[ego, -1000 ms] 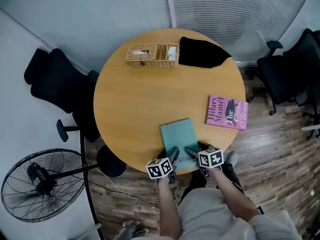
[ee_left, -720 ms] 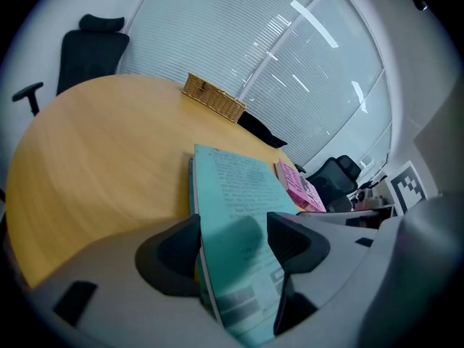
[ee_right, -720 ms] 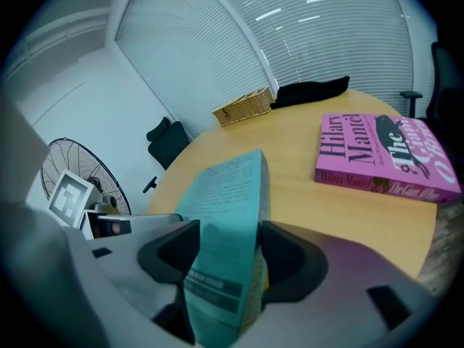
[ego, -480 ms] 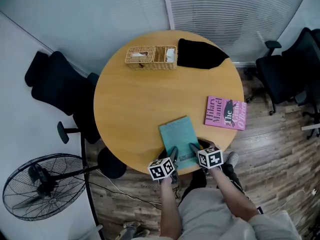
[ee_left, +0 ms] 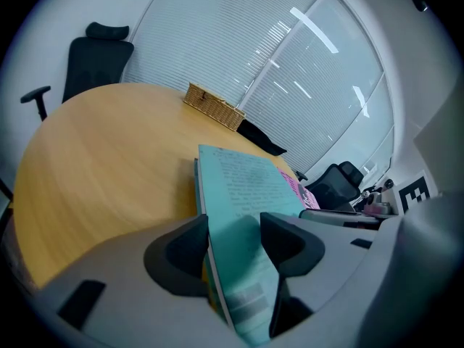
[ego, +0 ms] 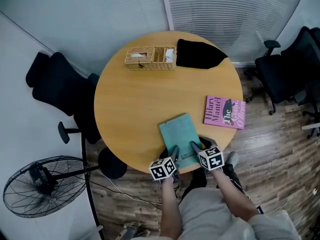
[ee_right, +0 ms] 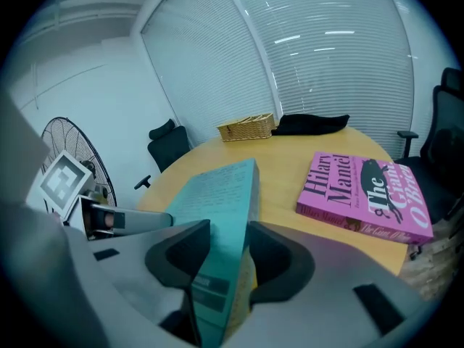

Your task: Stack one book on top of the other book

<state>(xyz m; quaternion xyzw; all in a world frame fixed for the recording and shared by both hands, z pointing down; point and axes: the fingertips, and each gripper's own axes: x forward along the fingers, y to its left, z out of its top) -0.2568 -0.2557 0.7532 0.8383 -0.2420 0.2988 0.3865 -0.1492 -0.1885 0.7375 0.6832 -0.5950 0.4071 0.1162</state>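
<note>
A teal book lies at the near edge of the round wooden table, its near end over the rim. My left gripper and right gripper both hold that near end, side by side. Both pairs of jaws have just been closing, with the book between them. In the left gripper view the pads press on both faces of the teal book; the left gripper is shut on it. The right gripper likewise clamps the teal book. A pink book lies flat to the right.
A wicker basket and a black cloth sit at the table's far edge. Black office chairs stand at the left and right. A floor fan stands near left. Bare tabletop lies between the two books.
Both grippers' jaws have closed onto the teal book's near end. The right gripper has risen slightly and rolled. The pink book has not moved.
</note>
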